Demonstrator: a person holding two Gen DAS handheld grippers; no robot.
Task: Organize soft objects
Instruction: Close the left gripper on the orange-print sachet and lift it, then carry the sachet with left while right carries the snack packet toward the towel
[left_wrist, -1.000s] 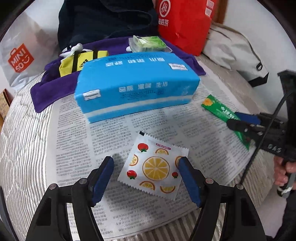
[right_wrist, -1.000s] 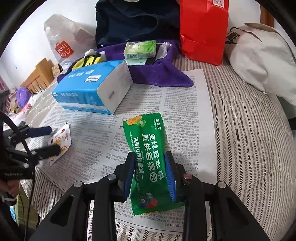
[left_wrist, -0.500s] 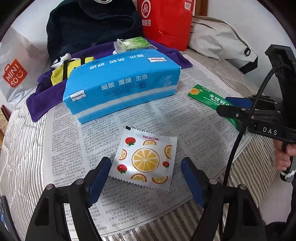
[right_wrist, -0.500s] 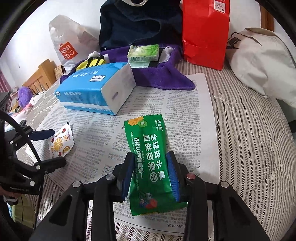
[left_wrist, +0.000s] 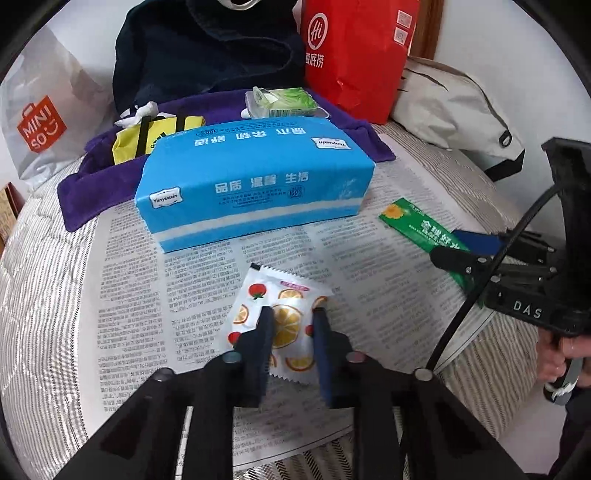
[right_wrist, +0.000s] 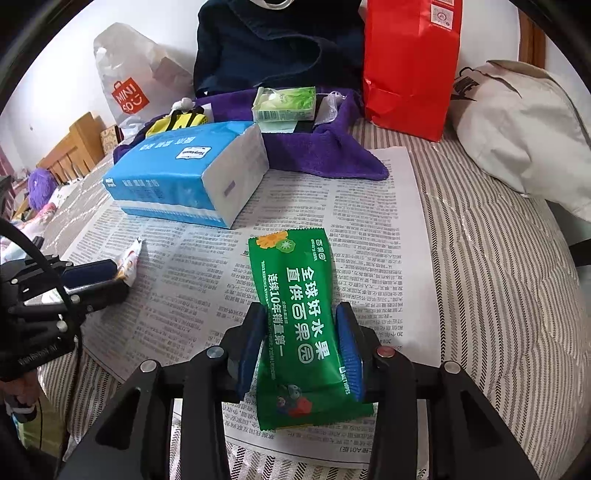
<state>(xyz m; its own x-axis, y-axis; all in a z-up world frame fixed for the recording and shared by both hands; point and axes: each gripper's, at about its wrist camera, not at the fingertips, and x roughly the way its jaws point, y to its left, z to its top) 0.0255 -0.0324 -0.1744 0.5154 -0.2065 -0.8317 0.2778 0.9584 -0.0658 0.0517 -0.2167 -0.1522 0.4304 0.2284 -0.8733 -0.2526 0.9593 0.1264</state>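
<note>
A white wipe packet printed with oranges (left_wrist: 286, 325) lies on the newspaper (left_wrist: 207, 280). My left gripper (left_wrist: 293, 314) is shut on it, pinching its middle; from the right wrist view (right_wrist: 90, 278) the packet's end (right_wrist: 129, 258) pokes past the fingers. A green wet-wipes packet (right_wrist: 299, 321) lies on the newspaper (right_wrist: 369, 206). My right gripper (right_wrist: 301, 314) is shut on its lower half, and it shows in the left wrist view (left_wrist: 452, 245) on the green packet (left_wrist: 410, 221).
A blue tissue pack (left_wrist: 251, 181) lies behind the packets. Behind it a purple towel (left_wrist: 92, 181) holds a yellow pouch (left_wrist: 147, 136) and a small green tissue pack (left_wrist: 284, 103). A red bag (left_wrist: 351, 55), a dark bag (left_wrist: 207, 48), a beige bag (right_wrist: 517, 133) and a white Miniso bag (left_wrist: 40, 118) stand around.
My left gripper's fingers have closed from wide open onto the orange-printed packet. My right gripper stays shut on the green packet.
</note>
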